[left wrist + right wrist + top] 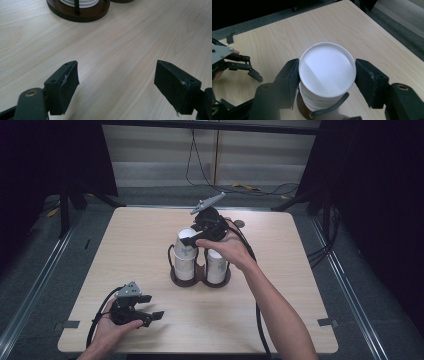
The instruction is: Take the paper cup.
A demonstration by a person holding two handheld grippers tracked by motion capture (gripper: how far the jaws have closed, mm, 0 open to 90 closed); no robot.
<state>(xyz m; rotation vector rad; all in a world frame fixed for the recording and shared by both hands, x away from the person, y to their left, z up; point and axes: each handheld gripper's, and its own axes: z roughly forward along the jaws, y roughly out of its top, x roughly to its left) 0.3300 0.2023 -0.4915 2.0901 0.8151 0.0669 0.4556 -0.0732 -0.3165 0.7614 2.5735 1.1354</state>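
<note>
The right tongs [327, 82] clasp the top white paper cup [327, 72] of the stack in the dark wooden two-well holder [186, 279] mid-worktop; next, I judge, a straight lift. The left tongs [125, 86] rest spread apart.

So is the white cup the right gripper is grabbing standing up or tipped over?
Standing up. The top cup sits upright on the stack in the holder, its round rim facing up, with the right gripper shut on its sides.
</note>
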